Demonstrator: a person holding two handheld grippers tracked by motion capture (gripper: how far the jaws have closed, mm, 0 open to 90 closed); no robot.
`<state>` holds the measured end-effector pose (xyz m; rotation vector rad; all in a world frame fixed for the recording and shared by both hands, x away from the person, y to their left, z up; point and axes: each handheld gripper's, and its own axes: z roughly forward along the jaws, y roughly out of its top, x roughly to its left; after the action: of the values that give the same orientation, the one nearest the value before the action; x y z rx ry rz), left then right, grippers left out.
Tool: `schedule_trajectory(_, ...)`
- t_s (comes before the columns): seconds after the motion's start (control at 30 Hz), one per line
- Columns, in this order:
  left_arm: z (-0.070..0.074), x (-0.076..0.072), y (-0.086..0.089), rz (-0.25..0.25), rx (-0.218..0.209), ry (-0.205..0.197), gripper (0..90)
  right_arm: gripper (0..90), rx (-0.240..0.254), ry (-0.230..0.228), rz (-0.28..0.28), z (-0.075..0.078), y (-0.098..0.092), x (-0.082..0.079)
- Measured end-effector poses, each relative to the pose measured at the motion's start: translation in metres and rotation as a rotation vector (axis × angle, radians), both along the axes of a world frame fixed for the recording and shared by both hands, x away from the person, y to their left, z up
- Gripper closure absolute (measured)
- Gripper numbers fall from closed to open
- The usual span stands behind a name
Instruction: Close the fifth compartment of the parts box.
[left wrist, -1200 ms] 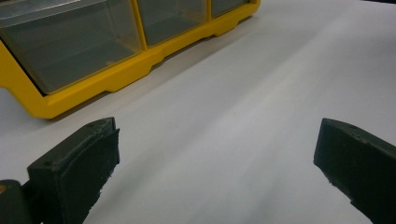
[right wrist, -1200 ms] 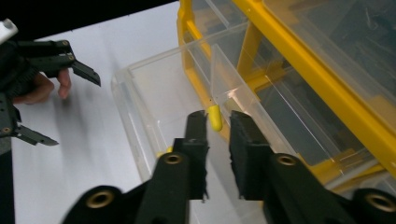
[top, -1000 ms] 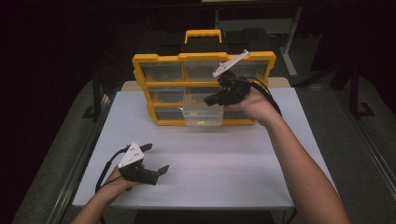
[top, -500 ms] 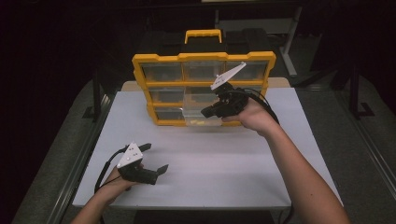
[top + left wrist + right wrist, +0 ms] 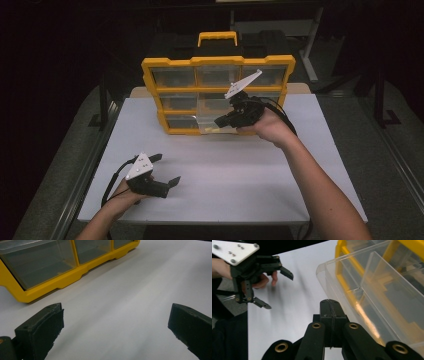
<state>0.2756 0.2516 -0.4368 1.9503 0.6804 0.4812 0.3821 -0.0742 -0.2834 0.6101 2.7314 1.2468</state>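
A yellow organizer case (image 5: 218, 62) with clear drawers stands upright at the back of the white table (image 5: 240, 175). One clear drawer (image 5: 210, 117) in its lower middle sticks out toward me. My right gripper (image 5: 221, 121) is shut, with nothing between its jaws, and its tip is beside the drawer's front rim. In the right gripper view the closed jaws (image 5: 329, 303) lie just left of the clear drawer (image 5: 367, 287). My left gripper (image 5: 166, 169) rests open at the front left of the table, holding nothing.
The organizer's black and yellow carry handle (image 5: 217, 37) rises at its top. The left gripper view has the yellow frame (image 5: 50, 288) at upper left and bare white table (image 5: 120, 305) between the jaws. Dark floor and metal stands surround the table.
My right gripper has shifted slightly down and to the left, from the case's front to the drawer's rim. The left gripper has stayed put.
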Motion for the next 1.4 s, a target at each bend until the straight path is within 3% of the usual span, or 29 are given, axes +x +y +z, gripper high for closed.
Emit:
schedule_trajectory(0.73,0.000,0.000,0.001,0.000,-0.002,0.001,0.0,88.8,-0.003,-0.027,-0.059,0.004,0.003,0.024)
schedule_trajectory(1.4,0.000,0.000,0.001,0.000,-0.001,0.001,0.0,88.8,0.004,-0.038,-0.099,0.003,0.004,0.034)
